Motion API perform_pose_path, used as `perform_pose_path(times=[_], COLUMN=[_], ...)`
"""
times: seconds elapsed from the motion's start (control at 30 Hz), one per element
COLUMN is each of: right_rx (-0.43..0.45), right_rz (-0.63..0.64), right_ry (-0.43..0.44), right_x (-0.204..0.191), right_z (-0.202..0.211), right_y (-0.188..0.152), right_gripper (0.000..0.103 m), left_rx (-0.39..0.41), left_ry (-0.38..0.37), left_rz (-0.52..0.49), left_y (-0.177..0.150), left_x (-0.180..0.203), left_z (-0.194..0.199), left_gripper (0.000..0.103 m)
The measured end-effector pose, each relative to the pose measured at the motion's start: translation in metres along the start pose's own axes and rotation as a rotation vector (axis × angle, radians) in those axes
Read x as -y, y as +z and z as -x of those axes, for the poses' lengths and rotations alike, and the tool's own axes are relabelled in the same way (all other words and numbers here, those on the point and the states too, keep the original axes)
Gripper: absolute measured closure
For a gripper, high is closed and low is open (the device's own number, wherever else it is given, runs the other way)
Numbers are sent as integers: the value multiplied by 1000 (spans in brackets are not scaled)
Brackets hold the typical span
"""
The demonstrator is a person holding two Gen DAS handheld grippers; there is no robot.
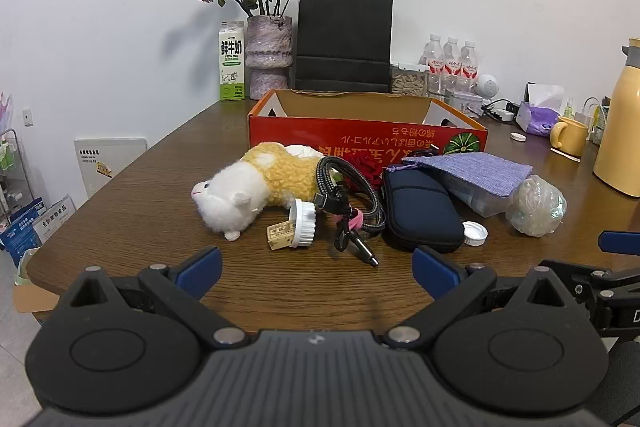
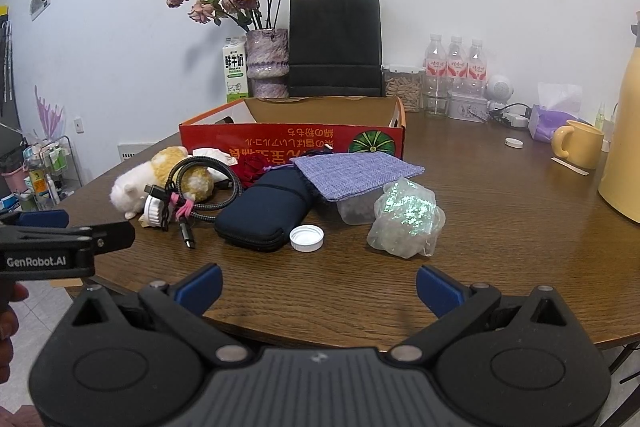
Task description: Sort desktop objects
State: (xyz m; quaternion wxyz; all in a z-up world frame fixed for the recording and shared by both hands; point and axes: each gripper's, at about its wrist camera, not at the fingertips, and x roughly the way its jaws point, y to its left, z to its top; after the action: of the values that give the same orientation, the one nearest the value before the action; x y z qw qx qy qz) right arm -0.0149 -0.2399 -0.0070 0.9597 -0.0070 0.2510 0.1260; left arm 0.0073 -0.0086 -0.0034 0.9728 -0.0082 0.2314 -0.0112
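Both the left gripper (image 1: 316, 269) and right gripper (image 2: 319, 285) hover with jaws wide and empty, near the clutter before the red box (image 1: 368, 137) on the worktop (image 1: 160, 195).

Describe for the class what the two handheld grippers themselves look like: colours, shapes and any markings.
Both match. The left gripper and right gripper each have a ribbed dark grey body, two round black discs, black linkage arms with silver rivets, and blue finger pads. White "GenRobot.AI" lettering marks the left one's side. No cables visible.

The yellow thermos (image 1: 622, 123) is cut off at the frame edge; behind the purple pouch (image 2: 356, 173), a clear container (image 2: 354, 209) (contents unreadable) lies half covered.
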Motion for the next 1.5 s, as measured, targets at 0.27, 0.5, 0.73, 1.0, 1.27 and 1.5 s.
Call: perform_pose_path(times=[0.27,0.5,0.73,1.0,1.27,1.5], right_rx=[-2,-2,-2,-1,-3,-13], right_rz=[0,0,1,1,2,2], right_ry=[1,1,2,0,1,7], right_x=[0,0,0,0,1,0], right_z=[0,0,0,1,0,-2], right_y=[0,-1,-1,-1,-2,-3], right_gripper=[0,0,0,0,0,0], left_rx=[1,1,2,3,2,-7], left_ry=[-1,0,0,0,-1,-14], left_rz=[-1,-2,-1,-3,-3,2], left_y=[-1,-1,-1,-1,-2,-2], left_x=[1,1,1,3,3,-1], left_z=[1,1,1,2,2,-2], left_gripper=[0,0,0,0,0,0])
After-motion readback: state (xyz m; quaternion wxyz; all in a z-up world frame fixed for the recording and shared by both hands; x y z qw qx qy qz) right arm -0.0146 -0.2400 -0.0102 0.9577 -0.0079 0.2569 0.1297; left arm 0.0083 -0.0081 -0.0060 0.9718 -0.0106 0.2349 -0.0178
